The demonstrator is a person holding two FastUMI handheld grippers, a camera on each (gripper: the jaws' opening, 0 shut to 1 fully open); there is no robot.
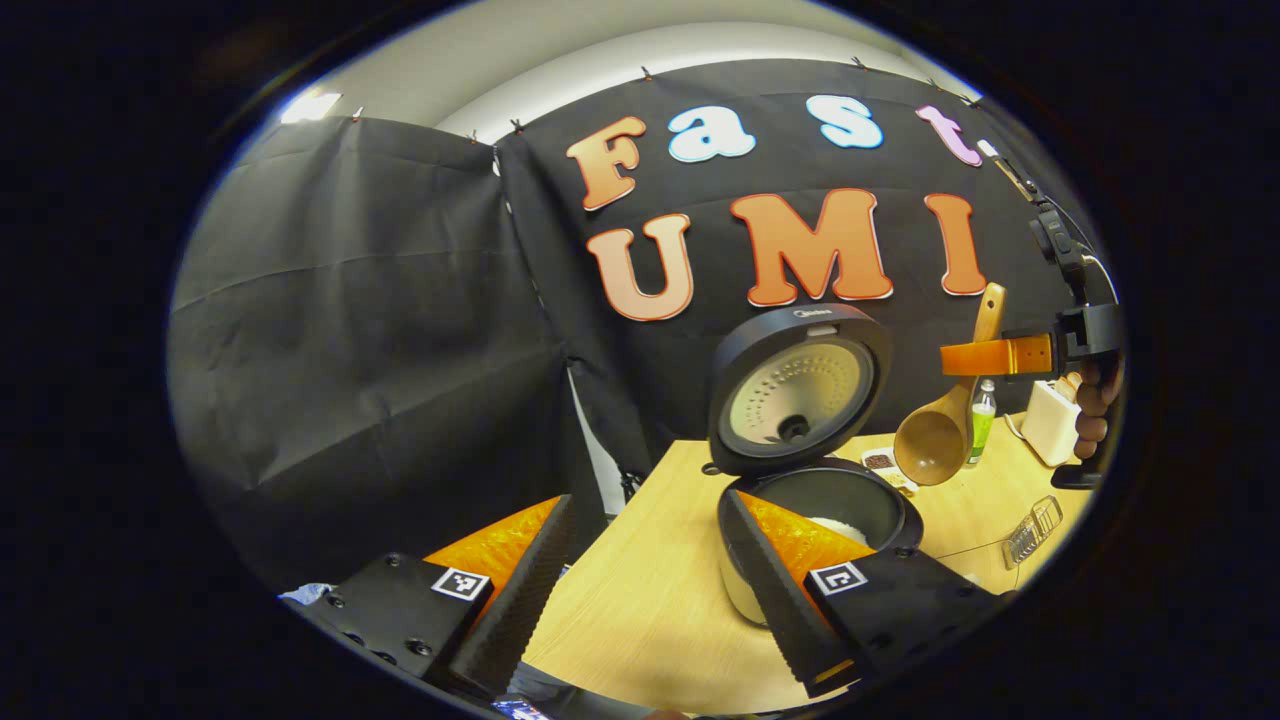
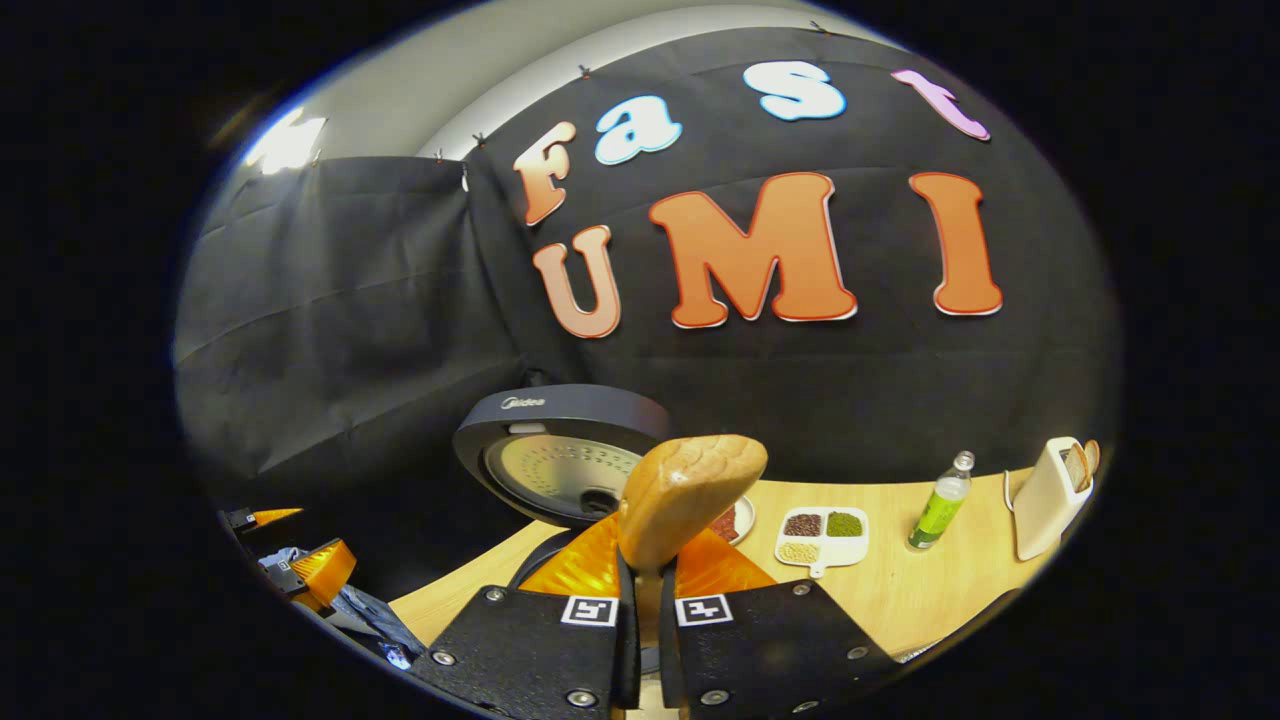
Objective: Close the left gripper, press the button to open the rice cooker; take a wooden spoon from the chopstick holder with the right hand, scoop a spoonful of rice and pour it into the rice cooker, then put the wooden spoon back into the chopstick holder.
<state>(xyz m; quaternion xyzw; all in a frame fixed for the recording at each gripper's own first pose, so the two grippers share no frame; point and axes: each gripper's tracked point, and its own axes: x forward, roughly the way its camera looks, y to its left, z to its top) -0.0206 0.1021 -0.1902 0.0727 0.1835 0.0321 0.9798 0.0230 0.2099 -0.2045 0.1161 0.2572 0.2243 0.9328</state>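
The rice cooker [image 1: 760,590] stands open on the wooden table [image 1: 640,600], its lid [image 1: 800,390] upright and white rice [image 1: 835,525] in the pot. My left gripper [image 1: 645,500] is open in front of it with nothing between the fingers; one finger overlaps the pot's near side. To the right, a hand [image 1: 1095,400] holds my right gripper [image 1: 985,357], shut on the handle of the wooden spoon [image 1: 935,435]. The spoon hangs bowl down, just right of the pot, and its hollow looks empty. In the right gripper view the spoon [image 2: 690,495] rises from my right gripper [image 2: 645,570], with the cooker lid [image 2: 560,455] behind it.
A white chopstick holder [image 2: 1045,495] stands at the table's far right, a green bottle [image 2: 940,505] beside it. A white tray of grains [image 2: 825,535] lies behind the cooker. A small wire rack [image 1: 1035,530] lies near the right edge. Black cloth walls close the back.
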